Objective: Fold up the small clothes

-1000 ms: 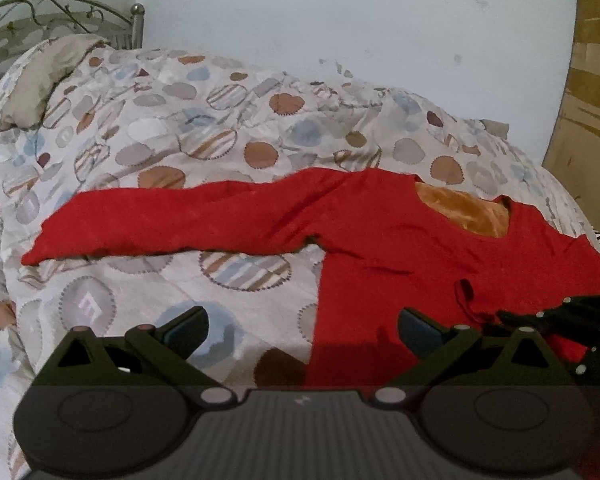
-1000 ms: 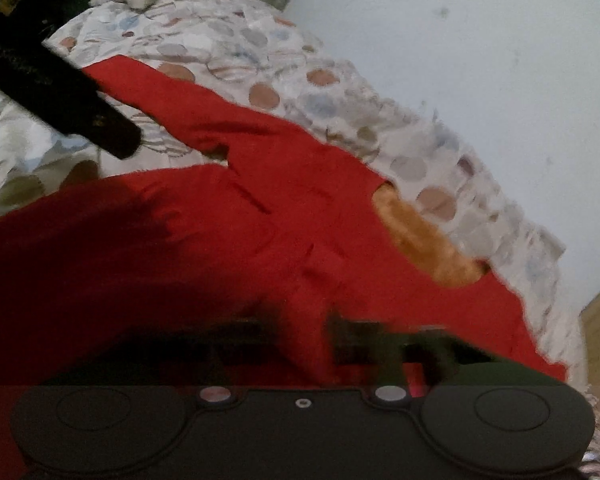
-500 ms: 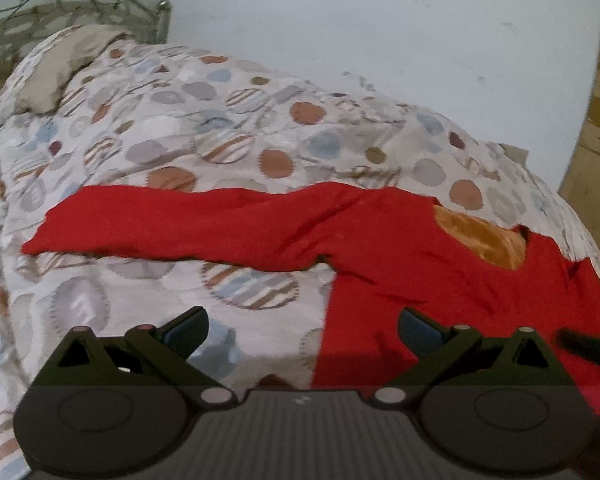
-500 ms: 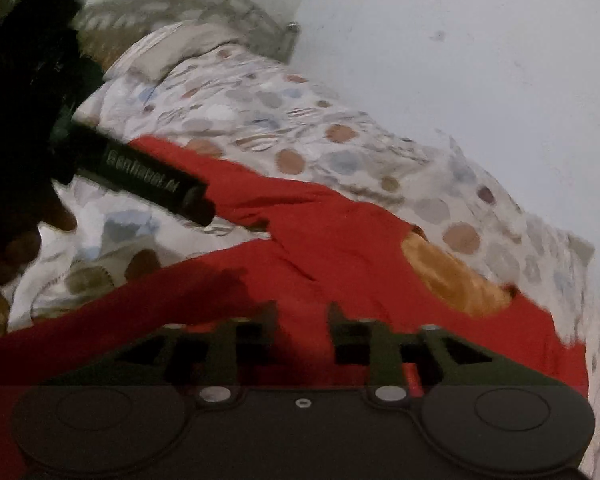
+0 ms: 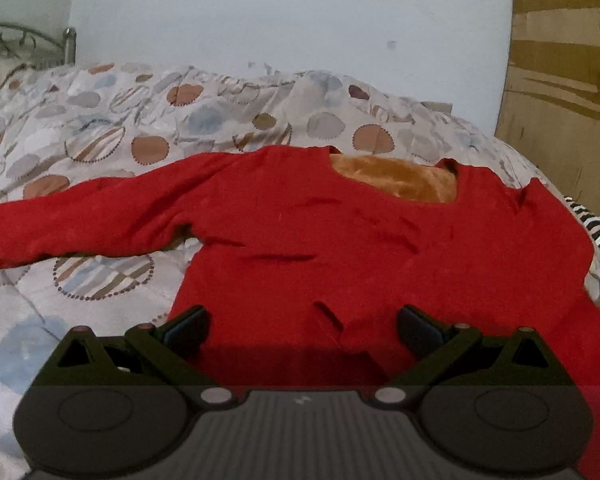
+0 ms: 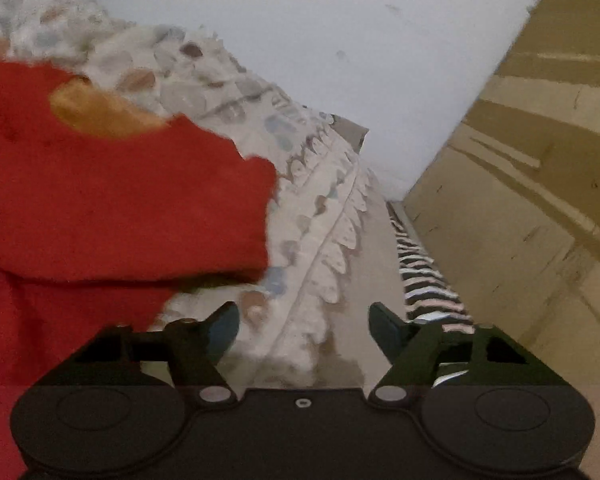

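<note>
A red long-sleeved top [image 5: 340, 240] with an orange-brown lining at the neck [image 5: 400, 180] lies spread on the patterned quilt [image 5: 100, 140]. One sleeve [image 5: 80, 224] stretches out to the left. My left gripper [image 5: 302, 322] is open, low over the top's lower body, with red cloth below the gap and nothing gripped. In the right wrist view the top [image 6: 120, 208] has its right side folded over, ending in a thick edge. My right gripper [image 6: 304, 326] is off to the right of that edge, over the quilt [image 6: 312, 220]; its jaws are opening with nothing between them.
A white wall [image 5: 300, 20] stands behind the bed. A brown wooden panel [image 6: 520, 160] rises at the right. A black-and-white striped cloth [image 6: 424, 280] lies along the bed's right edge. A metal bed frame [image 5: 28, 40] shows at far left.
My right gripper has opened, let go of the red cloth and swung right, off the top onto the quilt. My left gripper has moved right and lower, over the top's body.
</note>
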The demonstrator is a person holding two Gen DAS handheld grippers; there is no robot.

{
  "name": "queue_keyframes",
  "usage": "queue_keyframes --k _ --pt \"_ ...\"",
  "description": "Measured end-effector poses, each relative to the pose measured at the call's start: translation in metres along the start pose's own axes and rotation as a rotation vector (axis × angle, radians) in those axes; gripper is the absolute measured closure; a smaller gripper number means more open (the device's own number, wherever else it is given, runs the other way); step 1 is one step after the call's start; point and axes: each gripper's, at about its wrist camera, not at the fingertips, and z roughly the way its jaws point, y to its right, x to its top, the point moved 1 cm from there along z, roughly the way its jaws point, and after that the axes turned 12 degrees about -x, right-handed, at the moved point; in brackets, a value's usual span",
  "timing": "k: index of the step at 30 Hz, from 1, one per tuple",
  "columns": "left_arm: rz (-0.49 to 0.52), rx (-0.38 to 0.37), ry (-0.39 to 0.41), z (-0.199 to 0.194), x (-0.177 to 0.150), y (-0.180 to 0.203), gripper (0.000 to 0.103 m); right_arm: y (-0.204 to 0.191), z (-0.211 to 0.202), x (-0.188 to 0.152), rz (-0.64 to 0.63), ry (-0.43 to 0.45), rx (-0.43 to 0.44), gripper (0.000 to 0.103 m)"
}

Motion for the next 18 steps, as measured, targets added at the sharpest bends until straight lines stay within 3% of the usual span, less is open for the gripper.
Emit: queue_keyframes --k 5,6,9,11,15,17,18 --pt "0.023 0.012 0.004 0.002 -0.004 0.002 0.001 -0.03 0.007 0.006 -0.175 0.169 0.055 0.037" --pt "0.025 0.012 0.007 0.002 -0.004 0.002 0.001 -0.033 0.008 0.008 -0.193 0.189 0.054 0.043" --pt "0.025 0.009 0.007 0.0 -0.005 0.002 0.001 -0.035 0.018 0.019 -0.174 0.163 0.083 0.092" --pt "0.021 -0.007 0.01 -0.003 -0.004 0.001 0.001 -0.022 0.019 0.026 -0.051 0.104 0.096 0.094" --pt "0.011 -0.02 0.003 -0.001 -0.004 -0.002 0.0 0.026 0.023 0.016 0.459 -0.092 0.174 0.095" --pt "0.034 0.001 -0.008 0.002 -0.005 0.003 0.0 0.032 0.034 0.001 0.582 -0.202 0.214 0.095" --pt "0.045 0.008 -0.01 0.002 -0.005 0.004 0.0 0.031 0.037 -0.003 0.589 -0.215 0.226 0.095"
